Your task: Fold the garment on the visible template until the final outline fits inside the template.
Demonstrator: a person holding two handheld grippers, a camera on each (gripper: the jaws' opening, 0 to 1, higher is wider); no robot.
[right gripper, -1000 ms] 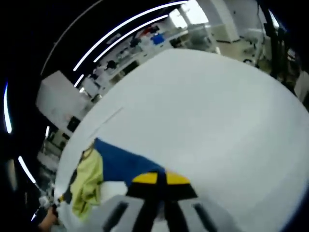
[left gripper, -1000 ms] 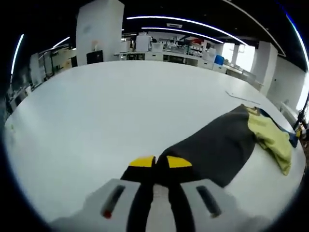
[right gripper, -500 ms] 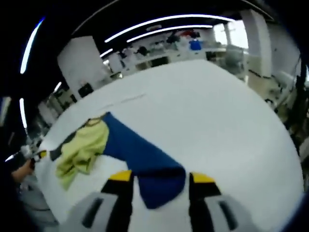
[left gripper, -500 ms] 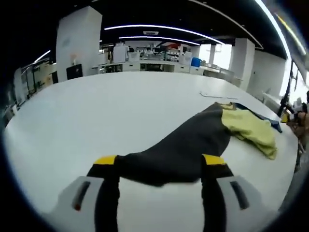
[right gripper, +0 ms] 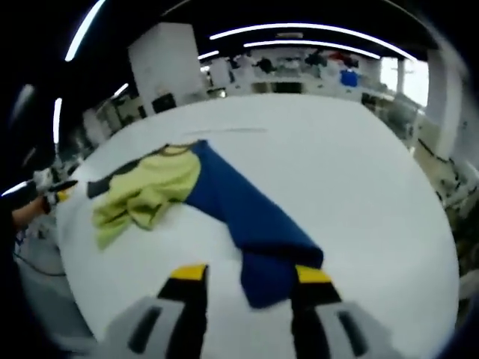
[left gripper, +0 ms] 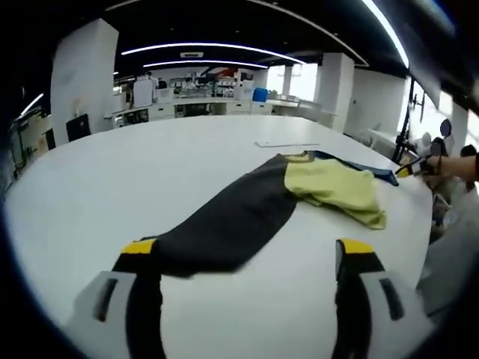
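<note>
Dark sleeve (left gripper: 224, 224) lies mid-frame on the white tabletop (left gripper: 135, 172); blue sleeve (right gripper: 247, 217) sprawls centre. Your left tongs (left gripper: 247, 258) and right tongs (right gripper: 243, 275) stand wide, holding nothing. Regrasping carelessly risks dragging the yellow garment (left gripper: 333, 191) off-template.

The garment (left gripper: 284, 198) is the one obstacle on the white table (left gripper: 150, 172): its dark sleeve (left gripper: 224, 224) and blue sleeve (right gripper: 247, 217) stretch away from the yellow-green bunch (right gripper: 146, 191). All round the garment the tabletop lies bare. Beyond the garment's edge-side end, a person's hand (left gripper: 453, 166) reaches in at the table edge.
</note>
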